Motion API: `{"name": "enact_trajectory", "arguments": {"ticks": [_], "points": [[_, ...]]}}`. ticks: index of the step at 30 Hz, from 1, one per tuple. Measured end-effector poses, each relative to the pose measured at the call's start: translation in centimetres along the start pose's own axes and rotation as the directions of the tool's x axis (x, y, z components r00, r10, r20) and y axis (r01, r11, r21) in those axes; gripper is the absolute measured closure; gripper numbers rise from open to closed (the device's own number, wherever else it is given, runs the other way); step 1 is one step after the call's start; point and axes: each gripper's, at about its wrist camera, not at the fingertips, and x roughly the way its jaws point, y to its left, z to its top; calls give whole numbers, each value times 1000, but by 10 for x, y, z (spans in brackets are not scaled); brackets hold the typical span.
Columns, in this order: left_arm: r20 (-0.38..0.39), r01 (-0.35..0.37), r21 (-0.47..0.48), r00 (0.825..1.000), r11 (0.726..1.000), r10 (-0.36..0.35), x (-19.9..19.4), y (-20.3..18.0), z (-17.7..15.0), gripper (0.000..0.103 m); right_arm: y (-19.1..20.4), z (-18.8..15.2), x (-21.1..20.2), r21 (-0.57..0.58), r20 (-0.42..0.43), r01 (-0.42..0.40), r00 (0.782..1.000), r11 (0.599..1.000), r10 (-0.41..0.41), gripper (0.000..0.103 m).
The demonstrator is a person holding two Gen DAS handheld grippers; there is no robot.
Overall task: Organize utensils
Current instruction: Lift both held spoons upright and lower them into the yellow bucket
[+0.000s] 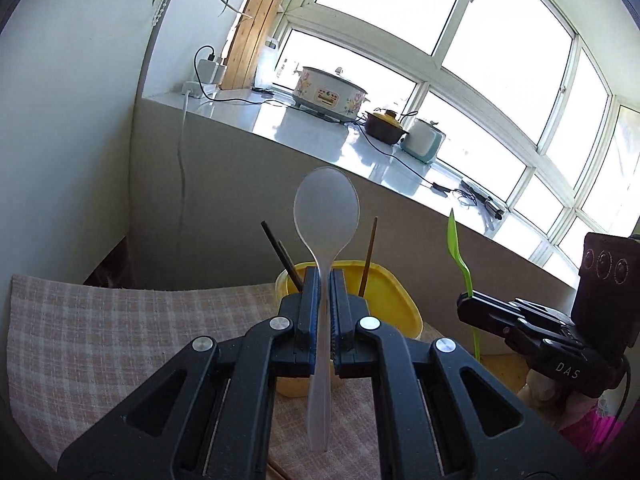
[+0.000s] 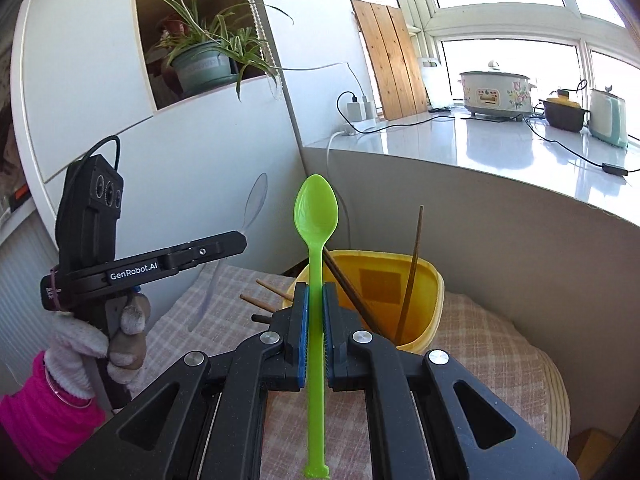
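Note:
My left gripper [image 1: 324, 276] is shut on the handle of a clear plastic spoon [image 1: 326, 208], which stands upright with its bowl up. My right gripper [image 2: 315, 290] is shut on a green plastic spoon [image 2: 316, 210], also upright. Both spoons hang in the air just short of a yellow tub [image 1: 394, 296] [image 2: 430, 292] on the checked cloth. Several dark chopsticks [image 2: 414, 256] lean inside the tub. From the left wrist view the right gripper [image 1: 466, 298] shows at the right with the green spoon [image 1: 460, 256]. From the right wrist view the left gripper [image 2: 240, 240] shows at the left with the clear spoon [image 2: 256, 200].
Two more chopstick ends [image 2: 264, 294] stick out beside the tub. A grey counter [image 2: 500, 152] behind holds a slow cooker [image 2: 496, 92], a dark pot [image 2: 564, 114], a pale kettle [image 2: 608, 118] and cables. A gloved hand with a pink sleeve [image 2: 48, 412] holds the left tool.

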Motion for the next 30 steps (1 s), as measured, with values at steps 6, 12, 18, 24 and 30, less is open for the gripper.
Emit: {"name": "enact_trajectory", "arguments": {"ticks": [6, 12, 18, 24, 30], "points": [[15, 13, -4, 1000, 1000, -13, 23, -2, 13, 99, -17, 15, 12, 25, 32, 27, 999, 999, -27, 98], [21, 20, 3, 1000, 1000, -20, 42, -4, 18, 99, -29, 26, 23, 44, 66, 40, 997, 998, -43, 98], [27, 36, 17, 999, 999, -36, 57, -8, 18, 99, -36, 33, 33, 58, 93, 45, 994, 997, -50, 98], [33, 40, 34, 999, 999, -41, 64, -9, 11, 99, -47, 36, 44, 82, 100, 53, 993, 995, -61, 98], [45, 53, 29, 997, 998, -54, 70, -9, 9, 99, -55, 36, 52, 97, 100, 50, 993, 994, -60, 98]]}}
